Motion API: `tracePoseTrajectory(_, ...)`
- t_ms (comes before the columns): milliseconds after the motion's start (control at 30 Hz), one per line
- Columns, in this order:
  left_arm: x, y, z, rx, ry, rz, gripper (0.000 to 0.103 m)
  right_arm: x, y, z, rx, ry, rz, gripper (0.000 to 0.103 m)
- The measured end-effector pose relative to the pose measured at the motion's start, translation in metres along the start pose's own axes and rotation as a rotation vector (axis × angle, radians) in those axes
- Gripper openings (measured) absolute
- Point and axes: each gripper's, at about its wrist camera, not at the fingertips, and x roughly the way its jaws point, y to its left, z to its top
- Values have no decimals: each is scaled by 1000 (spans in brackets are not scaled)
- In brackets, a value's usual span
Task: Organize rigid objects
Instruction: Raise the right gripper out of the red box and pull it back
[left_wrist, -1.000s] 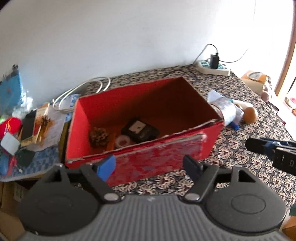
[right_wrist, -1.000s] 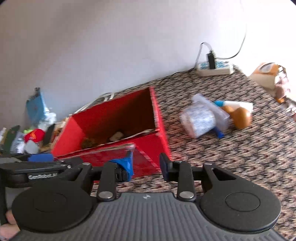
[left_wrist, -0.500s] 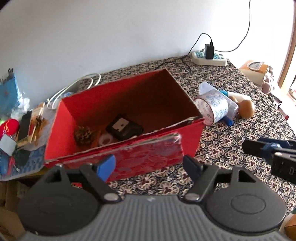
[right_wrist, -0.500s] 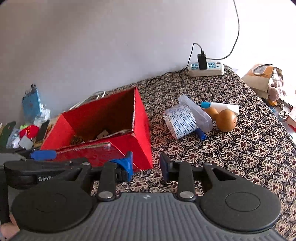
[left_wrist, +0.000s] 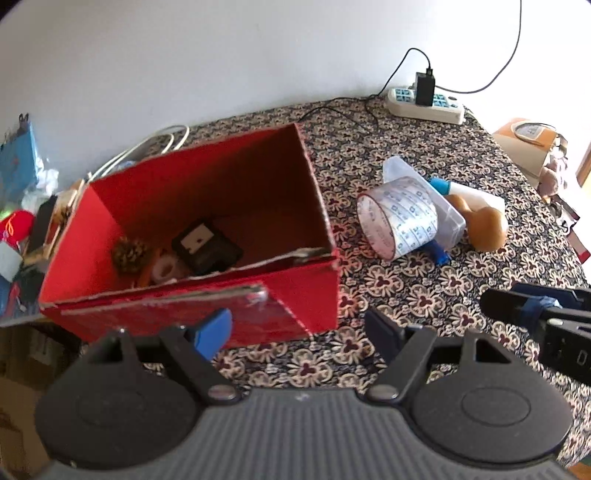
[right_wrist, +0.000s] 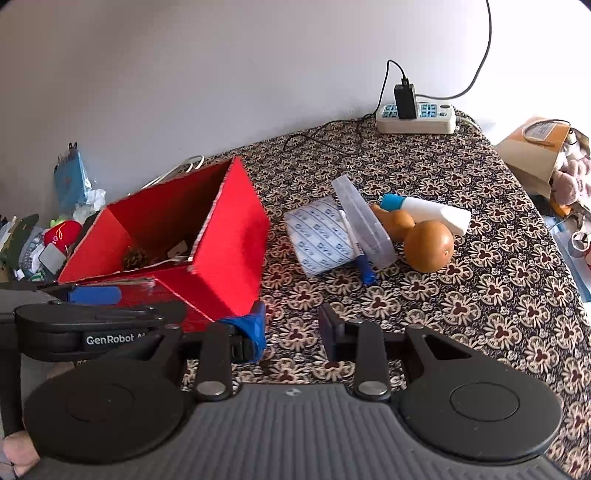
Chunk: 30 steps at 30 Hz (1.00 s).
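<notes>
Patterned bench (right_wrist: 480, 295) now fills both views as the red box (left_wrist: 207, 221) slides leftward. Both tools, left (left_wrist: 295, 328) and right (right_wrist: 291, 328), gape empty, so the loose pile by the tape roll (right_wrist: 321, 236) probably comes next.

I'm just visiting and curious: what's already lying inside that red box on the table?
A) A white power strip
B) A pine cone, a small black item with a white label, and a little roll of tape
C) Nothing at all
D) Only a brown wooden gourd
B: the left camera looks down into the red box and shows a pine cone, a black item and a small tape roll on its floor.
</notes>
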Motion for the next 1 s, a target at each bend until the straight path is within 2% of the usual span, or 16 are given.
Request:
tracePoseTrajectory(200, 3, -18, 0, -24, 25, 41, 77, 6, -24, 4, 4, 43, 56, 14)
tracePoseTrajectory(467, 2, -27, 1, -43, 42, 86, 77, 7, -35, 5, -11, 67, 124, 14)
tracePoseTrajectory(667, 7, -34, -1, -47, 60, 95, 77, 8, -42, 4, -15, 82, 135, 14)
tracePoseTrajectory(833, 13, -24, -5, -56, 87, 116, 77, 11, -45, 1, 2, 98, 163, 14)
tracePoseTrajectory(1000, 21, -2, -13, -84, 131, 131, 79, 19, -31, -5, -13, 139, 173, 14)
